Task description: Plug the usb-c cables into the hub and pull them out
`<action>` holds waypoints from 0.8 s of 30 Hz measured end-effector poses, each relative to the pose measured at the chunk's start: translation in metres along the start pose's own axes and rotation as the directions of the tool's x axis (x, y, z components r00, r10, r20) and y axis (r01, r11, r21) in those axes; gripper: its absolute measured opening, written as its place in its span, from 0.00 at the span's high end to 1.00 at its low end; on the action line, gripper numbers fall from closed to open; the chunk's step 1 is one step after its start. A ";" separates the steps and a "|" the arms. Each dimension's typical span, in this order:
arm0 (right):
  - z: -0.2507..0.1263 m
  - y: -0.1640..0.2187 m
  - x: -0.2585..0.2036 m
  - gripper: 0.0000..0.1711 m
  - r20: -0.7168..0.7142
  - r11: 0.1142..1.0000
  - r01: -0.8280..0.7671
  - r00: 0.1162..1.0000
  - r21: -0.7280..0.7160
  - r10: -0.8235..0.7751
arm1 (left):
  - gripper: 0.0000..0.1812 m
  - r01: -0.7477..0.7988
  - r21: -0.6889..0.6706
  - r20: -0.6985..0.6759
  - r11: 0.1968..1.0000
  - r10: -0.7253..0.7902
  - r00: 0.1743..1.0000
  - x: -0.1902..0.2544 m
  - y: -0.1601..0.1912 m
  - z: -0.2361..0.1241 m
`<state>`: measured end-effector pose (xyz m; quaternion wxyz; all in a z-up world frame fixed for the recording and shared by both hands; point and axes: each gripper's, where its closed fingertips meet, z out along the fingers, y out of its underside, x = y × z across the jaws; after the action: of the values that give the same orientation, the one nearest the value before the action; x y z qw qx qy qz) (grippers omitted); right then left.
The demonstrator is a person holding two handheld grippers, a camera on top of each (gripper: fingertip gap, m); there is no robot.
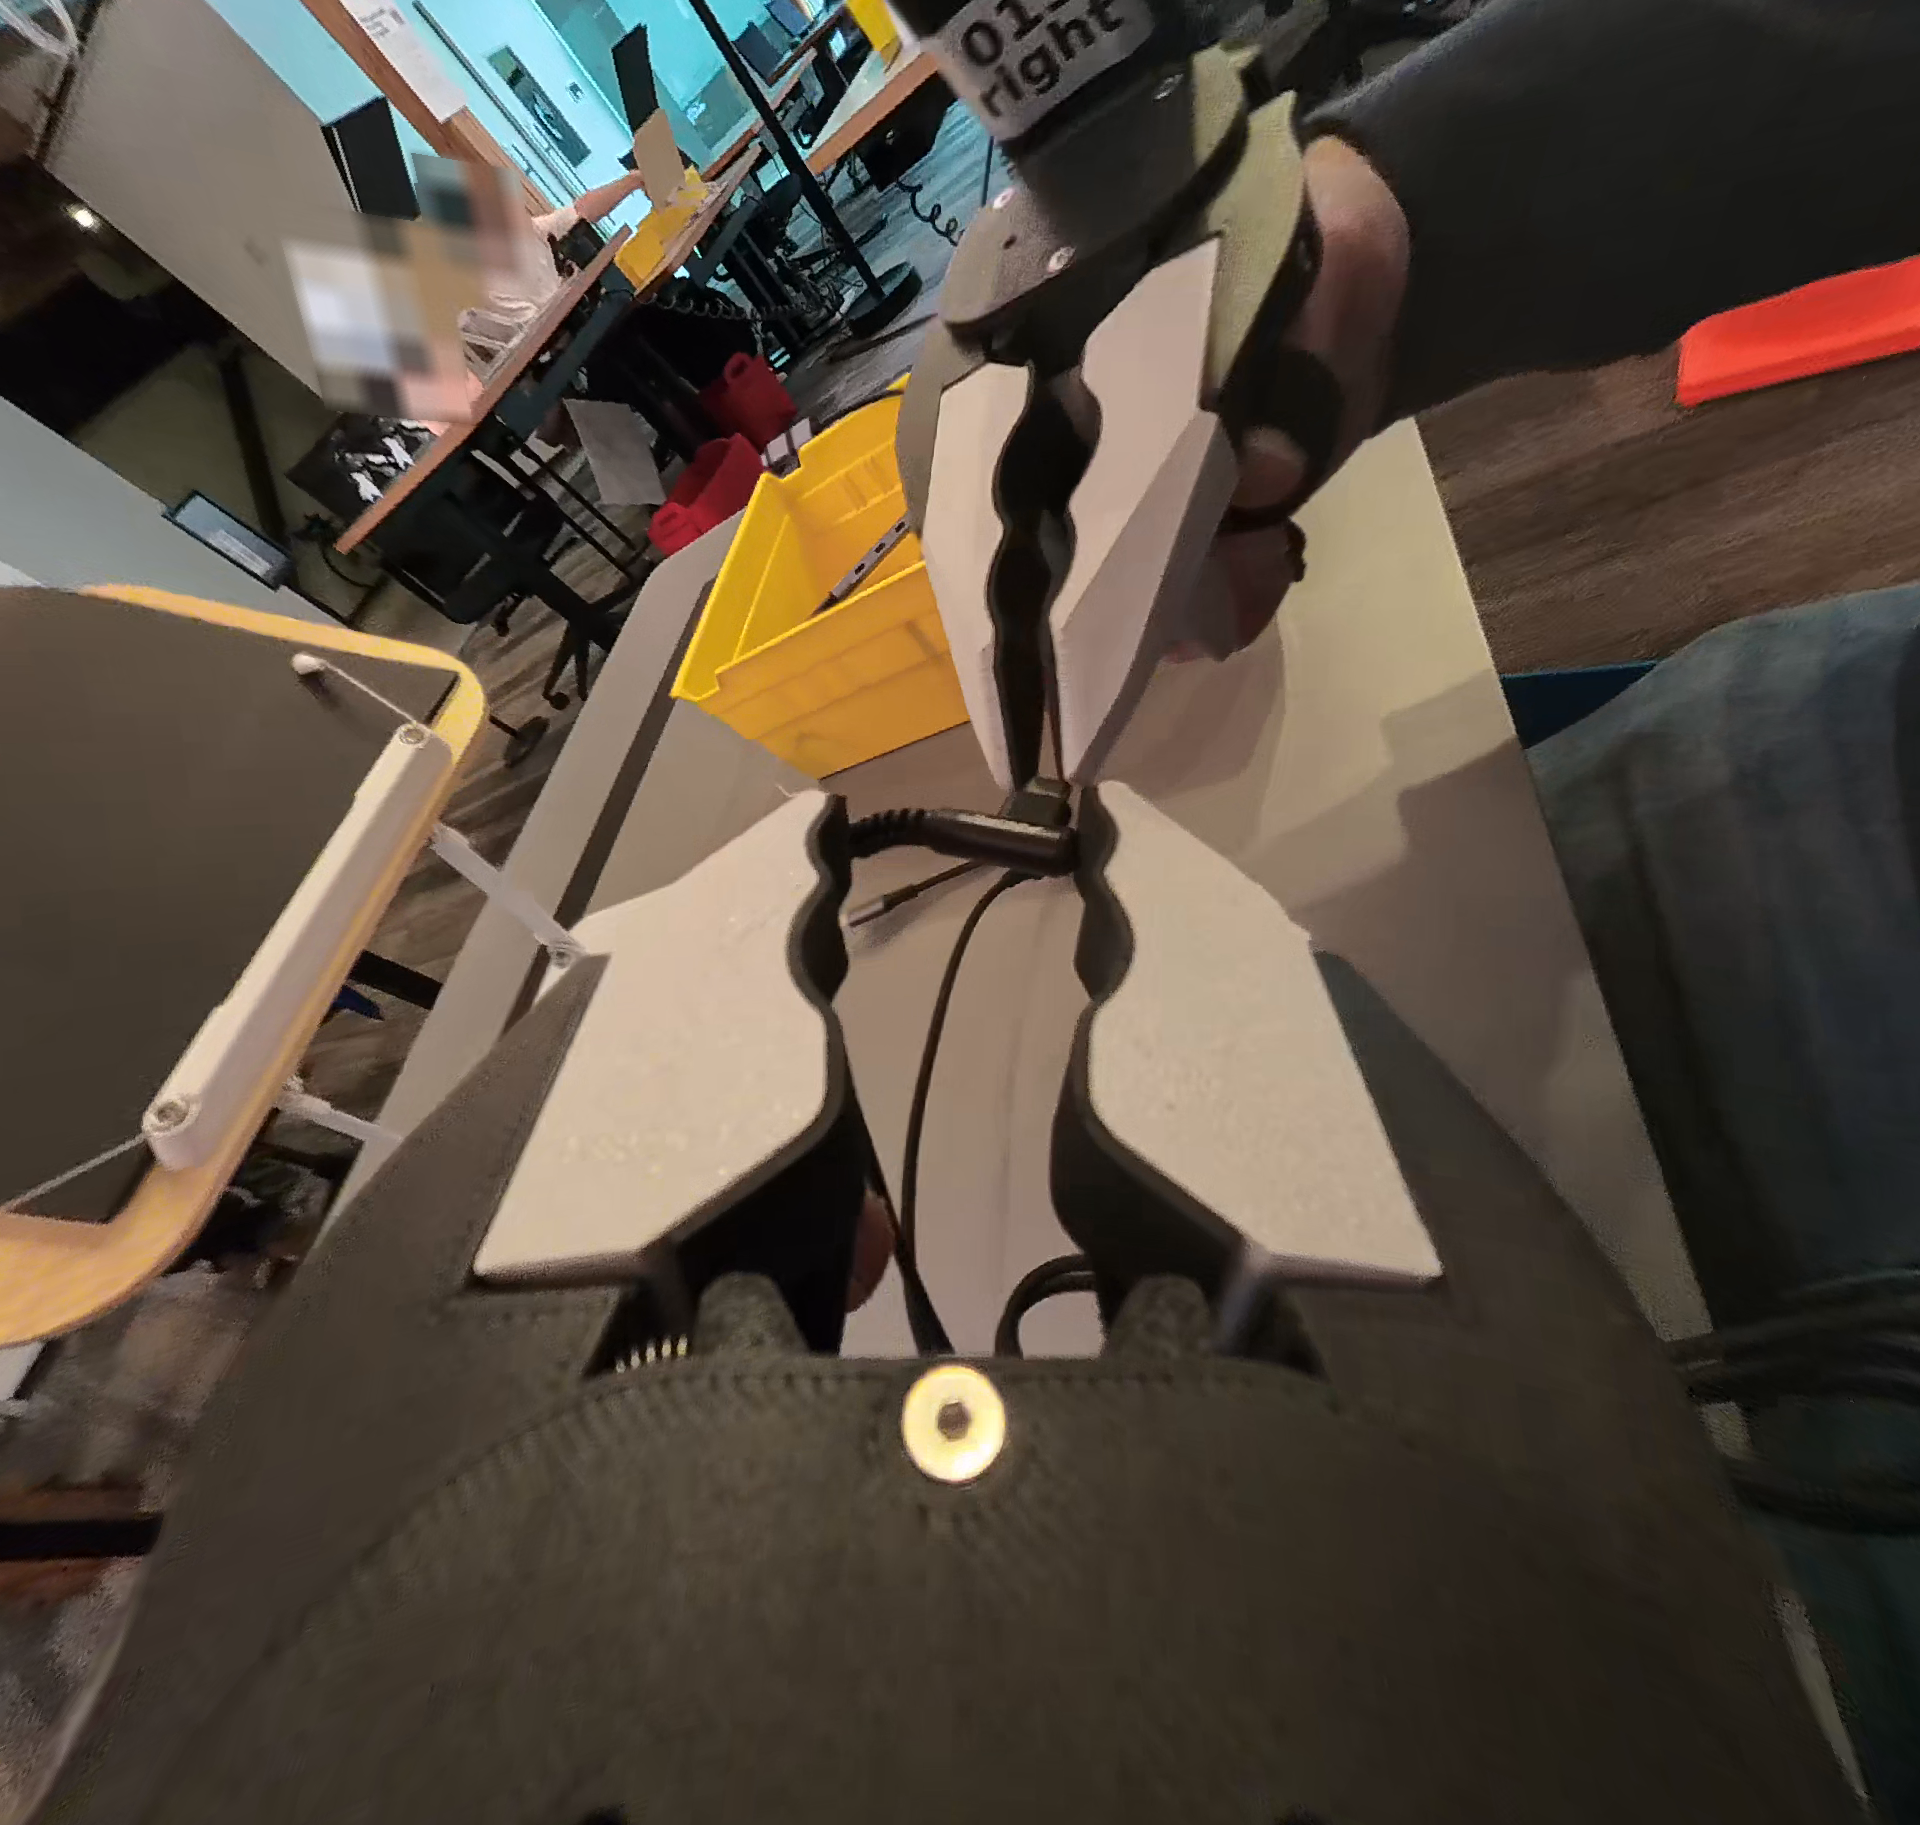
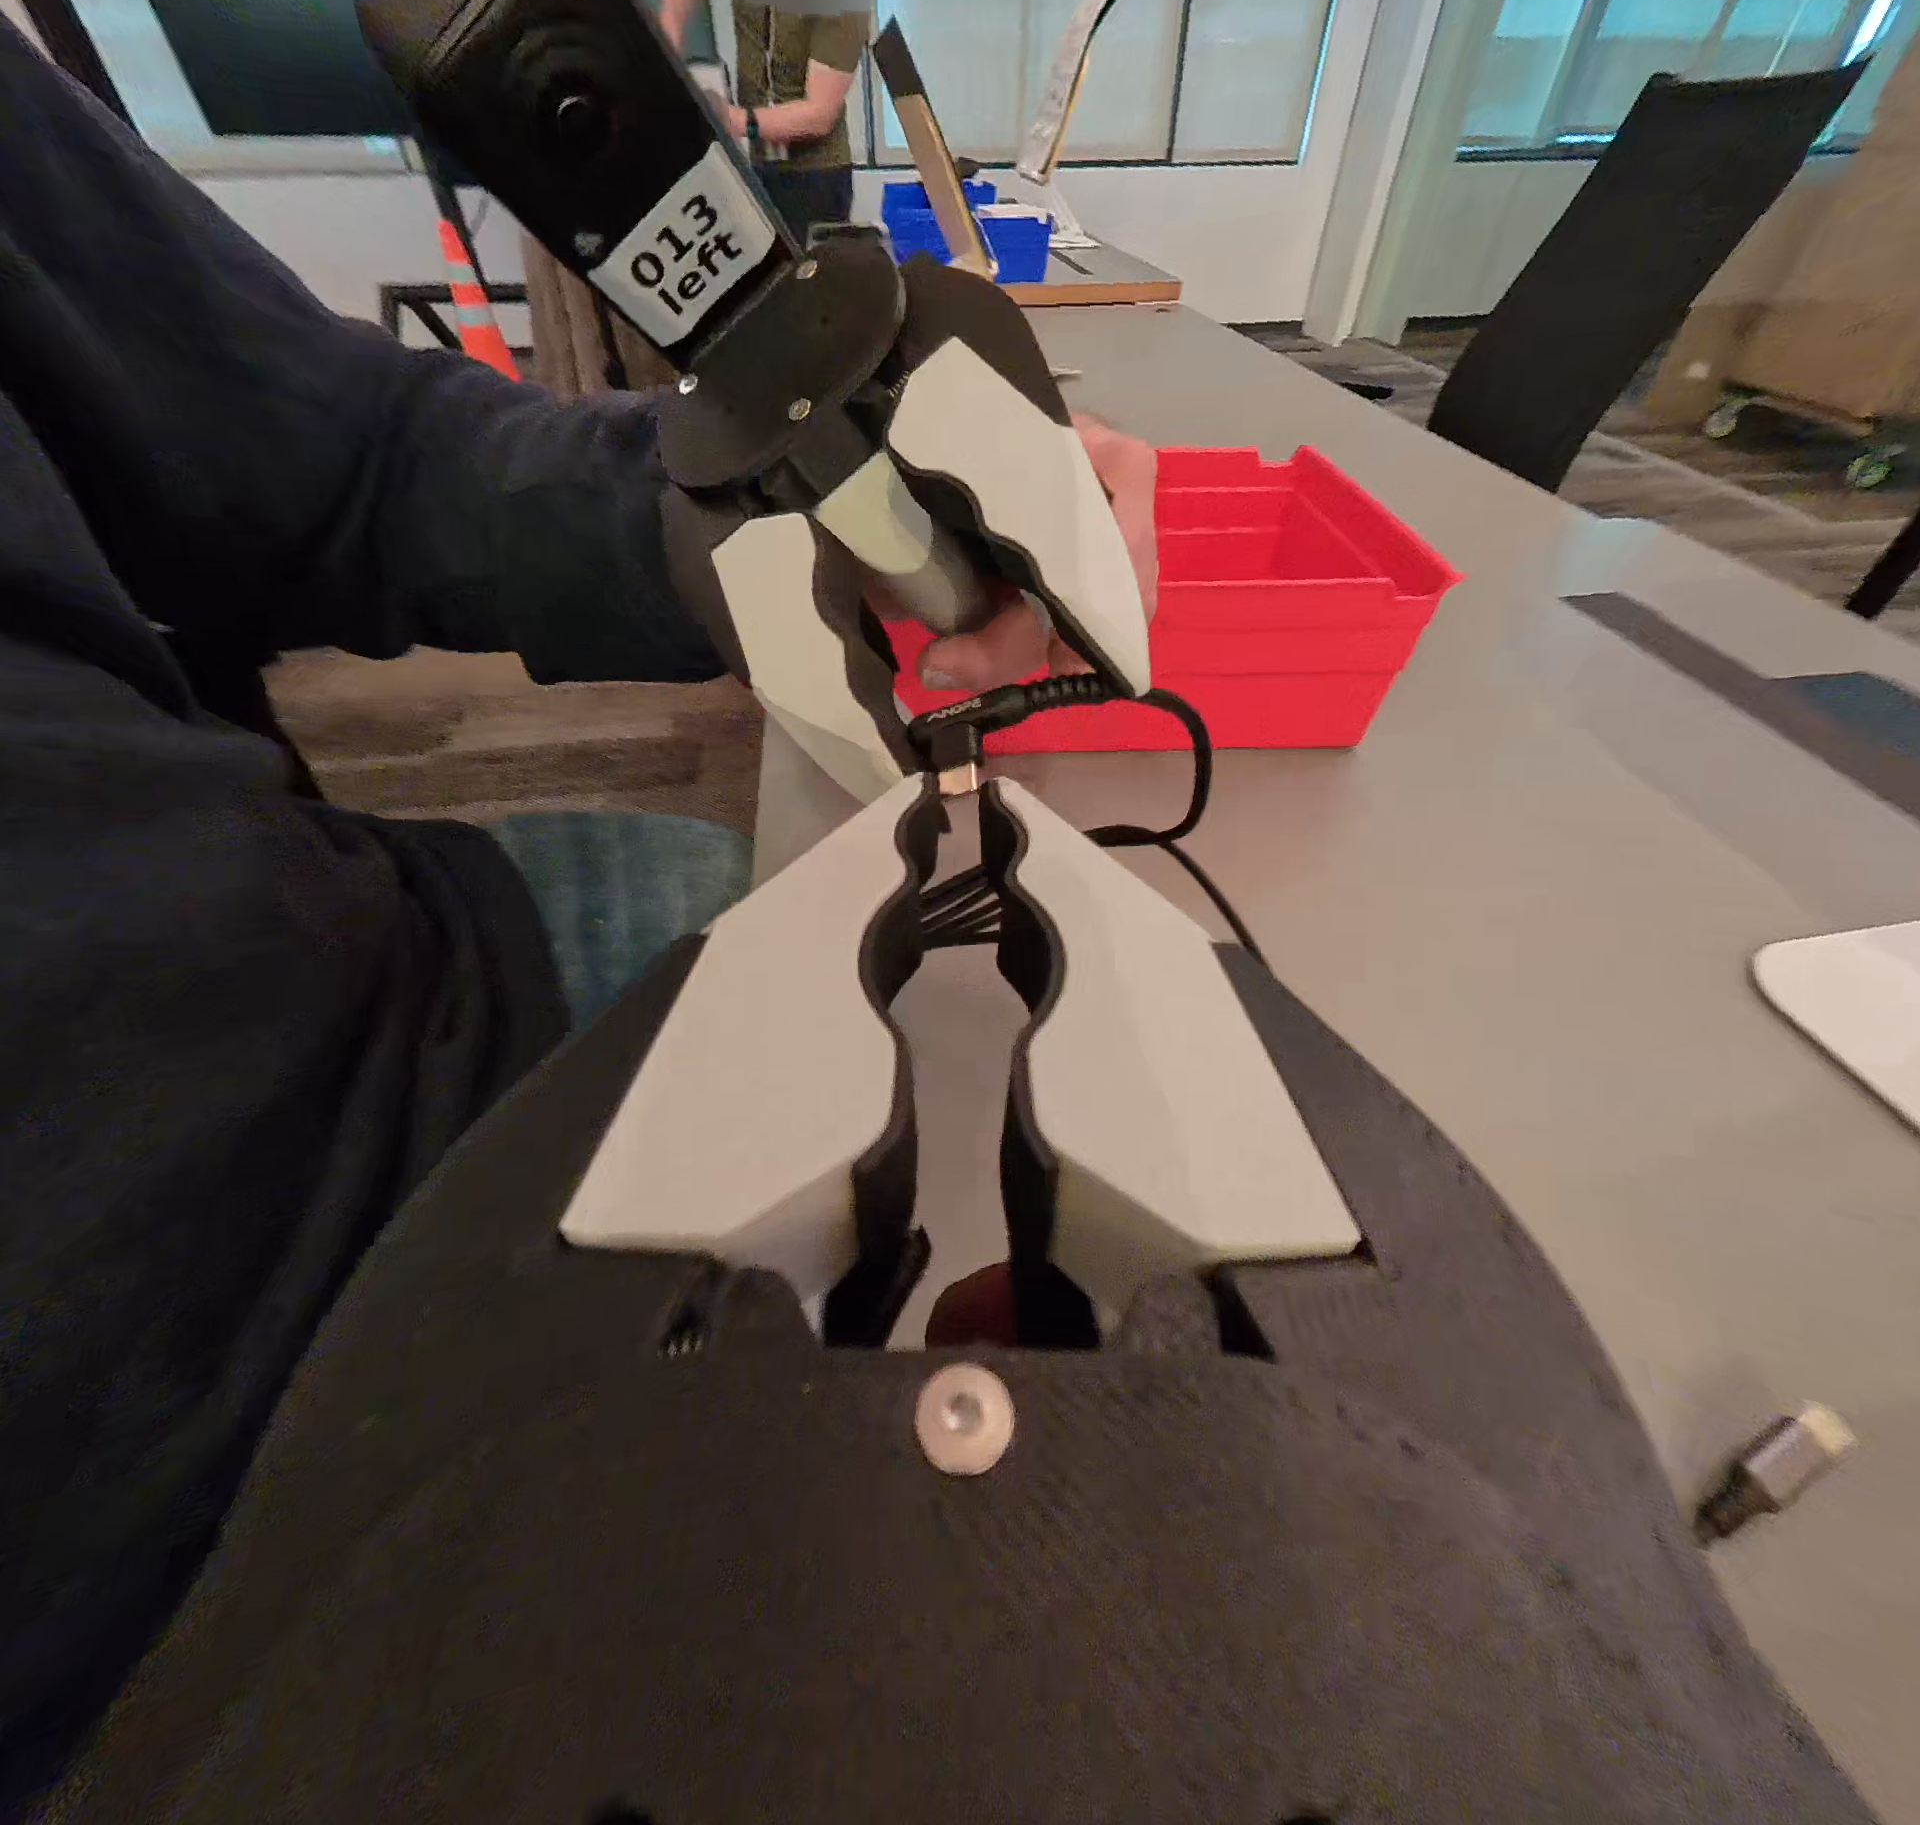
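Black right-angle USB-C plug caught between two grippers above the grey table.

The left gripper has its jaws narrowly apart and closed lengthwise on the plug body. The right gripper pinches the plug's bent head and metal tip, its jaws nearly together. A dark ribbed thing lies deeper between the right fingers; whether it is the hub cannot be told. The plug's black cable loops down onto the table, near a red bin. A yellow bin stands beyond the grippers.
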<state>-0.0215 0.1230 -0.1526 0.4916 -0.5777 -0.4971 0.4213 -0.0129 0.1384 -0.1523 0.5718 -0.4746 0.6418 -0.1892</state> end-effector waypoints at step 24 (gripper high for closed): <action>-0.002 -0.001 -0.020 0.99 0.228 0.968 -0.251 0.942 -0.004 0.245 | 0.77 -0.231 -0.020 -0.001 0.973 0.231 0.973 0.014 -0.012 -0.002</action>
<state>-0.0228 0.1030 -0.1513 0.3820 -0.5775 -0.4681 0.5490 -0.0085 0.1203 -0.1500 0.5856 -0.4025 0.6942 -0.1146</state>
